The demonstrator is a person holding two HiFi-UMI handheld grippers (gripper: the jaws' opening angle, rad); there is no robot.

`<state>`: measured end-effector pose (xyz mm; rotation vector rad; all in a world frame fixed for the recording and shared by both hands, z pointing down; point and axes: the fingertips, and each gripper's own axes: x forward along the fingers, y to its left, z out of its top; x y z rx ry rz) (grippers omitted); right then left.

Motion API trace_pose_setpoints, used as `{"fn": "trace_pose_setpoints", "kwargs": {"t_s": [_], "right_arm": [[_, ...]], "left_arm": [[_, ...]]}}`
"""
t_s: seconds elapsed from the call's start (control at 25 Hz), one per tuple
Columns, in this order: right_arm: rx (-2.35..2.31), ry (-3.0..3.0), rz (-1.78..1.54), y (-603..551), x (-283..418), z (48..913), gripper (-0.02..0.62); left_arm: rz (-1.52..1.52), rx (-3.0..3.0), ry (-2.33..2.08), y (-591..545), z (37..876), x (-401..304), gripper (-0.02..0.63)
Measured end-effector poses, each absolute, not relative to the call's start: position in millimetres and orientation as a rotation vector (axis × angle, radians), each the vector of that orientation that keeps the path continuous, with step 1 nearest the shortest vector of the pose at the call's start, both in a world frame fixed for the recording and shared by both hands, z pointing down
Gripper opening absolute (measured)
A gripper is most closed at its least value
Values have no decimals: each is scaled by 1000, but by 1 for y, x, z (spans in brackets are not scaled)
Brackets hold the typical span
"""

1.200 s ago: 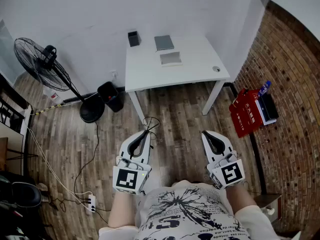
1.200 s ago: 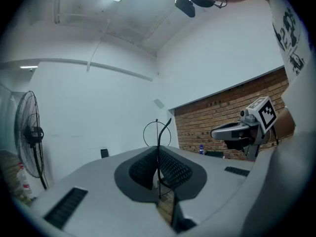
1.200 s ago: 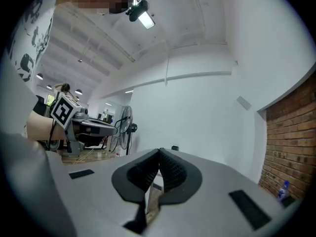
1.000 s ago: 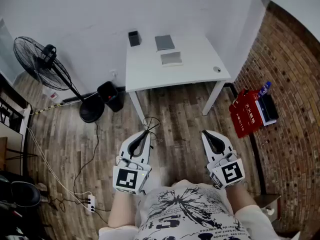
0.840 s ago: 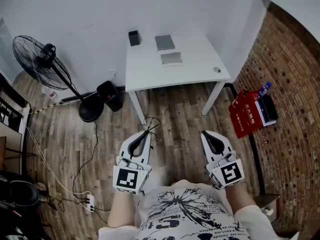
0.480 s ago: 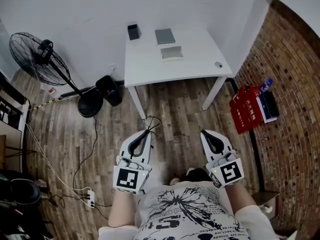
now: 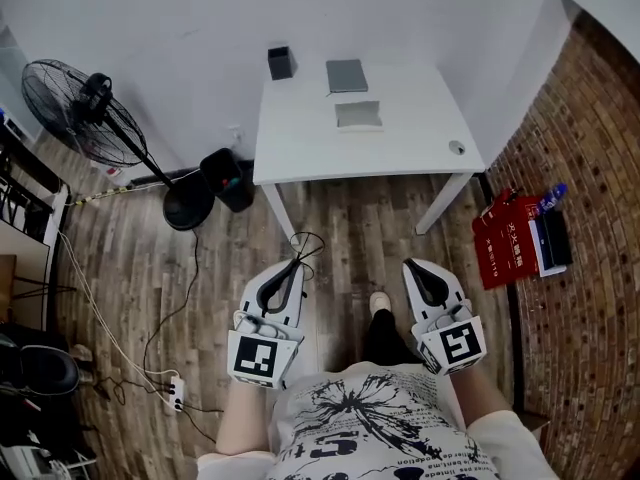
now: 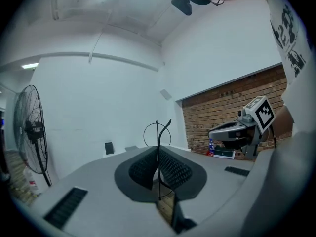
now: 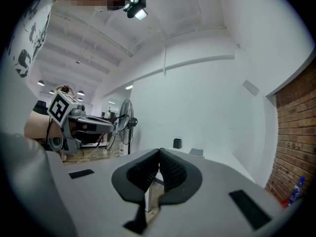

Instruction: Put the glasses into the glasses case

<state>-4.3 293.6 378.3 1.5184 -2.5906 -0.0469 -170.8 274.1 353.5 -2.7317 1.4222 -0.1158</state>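
Note:
Thin black wire glasses (image 7: 302, 245) stick out forward from the tips of my left gripper (image 7: 292, 268), which is shut on them. In the left gripper view the glasses (image 8: 157, 130) stand pinched between the dark pads, one round rim above the tips. My right gripper (image 7: 414, 269) is shut with nothing in it; its pads (image 9: 167, 168) meet. Both grippers hang over the wooden floor, short of the white table (image 7: 300, 143). A pale grey open case (image 7: 358, 115) lies on that table, with a darker grey flat box (image 7: 346, 75) behind it.
A black cup (image 7: 281, 63) stands at the table's back left corner. Left of the table are a standing fan (image 7: 85, 108) and a black bin (image 7: 228, 178). Cables (image 7: 120, 318) trail over the floor at the left. Red bags (image 7: 510, 248) lean on the brick wall at the right.
The table has come closer and slid down and right in the head view. A foot now shows between the grippers. Both grippers keep their grip and spacing.

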Motion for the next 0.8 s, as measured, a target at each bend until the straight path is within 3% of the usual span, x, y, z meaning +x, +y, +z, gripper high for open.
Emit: {"fn": "trace_pose_setpoints", "kwargs": {"t_s": [0.8], "right_arm": [[1265,-2709,-66,-46,112,365,15]], "left_arm": [[-193,-2614,1623,-39,341,-45,21]]}}
